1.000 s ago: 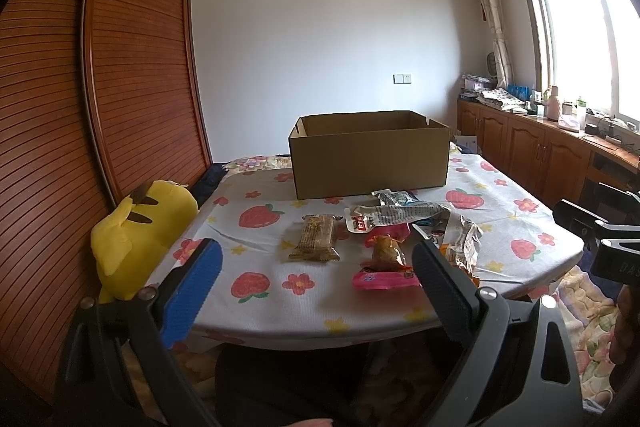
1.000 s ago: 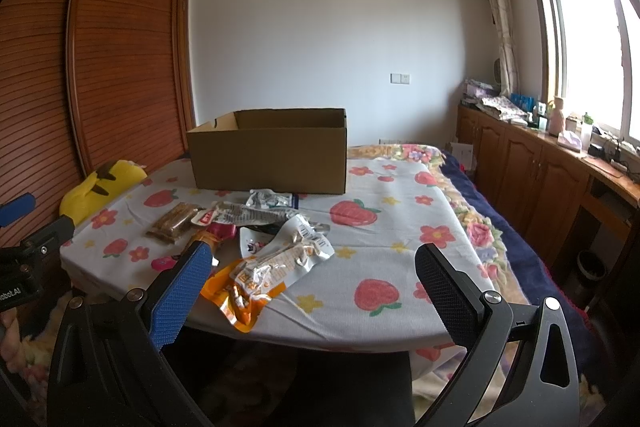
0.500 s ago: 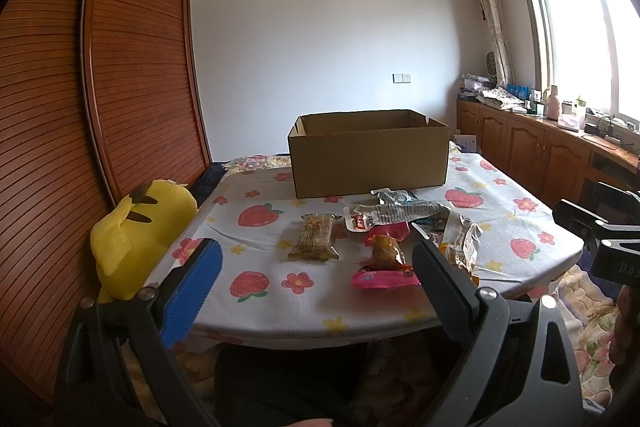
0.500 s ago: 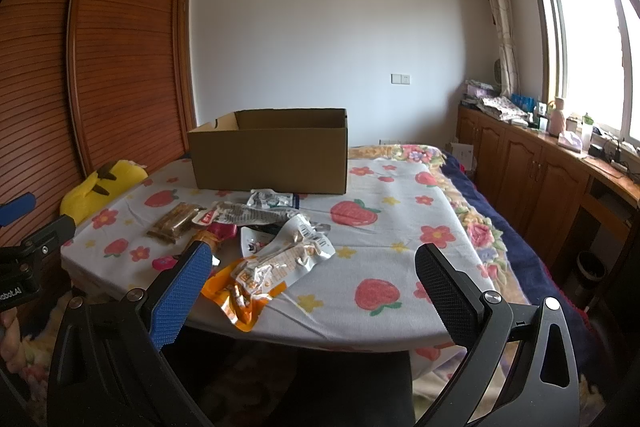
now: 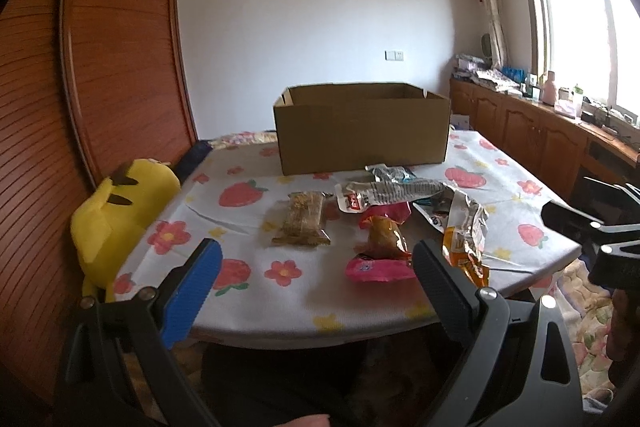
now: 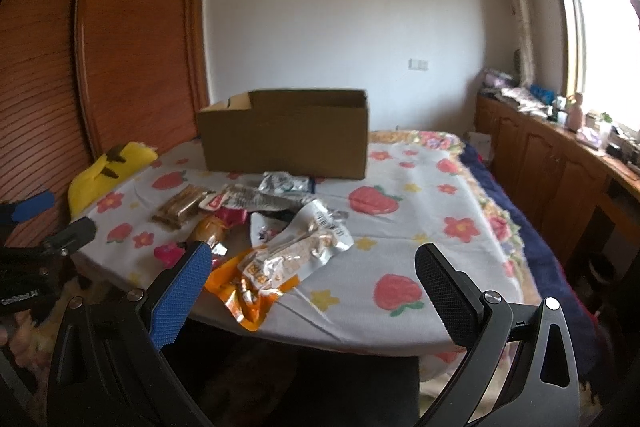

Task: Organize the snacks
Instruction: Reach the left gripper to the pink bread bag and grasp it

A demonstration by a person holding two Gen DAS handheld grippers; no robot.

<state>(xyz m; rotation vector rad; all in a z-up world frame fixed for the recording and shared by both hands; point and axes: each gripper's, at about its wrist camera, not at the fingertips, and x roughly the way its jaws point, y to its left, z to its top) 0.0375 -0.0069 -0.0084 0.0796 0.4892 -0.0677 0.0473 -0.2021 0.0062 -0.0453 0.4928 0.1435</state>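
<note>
A scatter of snack packets lies on the strawberry-print surface (image 5: 248,223), just in front of an open cardboard box (image 5: 362,131) that stands farther back. Nearest the left claw (image 5: 316,279) are a clear-wrapped brown bar (image 5: 302,219) and a pink-ended packet (image 5: 380,247); the right claw (image 6: 314,281) looks onto an orange and white pouch (image 6: 276,267) whose tail overhangs the near edge, with crinkled silver packets (image 6: 264,201) heaped behind it. Both claws hang spread wide and empty, short of the surface edge, level and pointing forward toward the box. The packets look light, thin and limp, their glossy film probably slippery, so a grip is likely best taken across a flat sealed end or the middle of the bar, not on the puffed body, and gently, since the contents may crush. The overlapping pouches may drag one another when one is lifted. No packet can be seen in the box from these low views, so the sorting appears barely begun. A yellow plush toy (image 5: 116,211) sits at the left edge.
</note>
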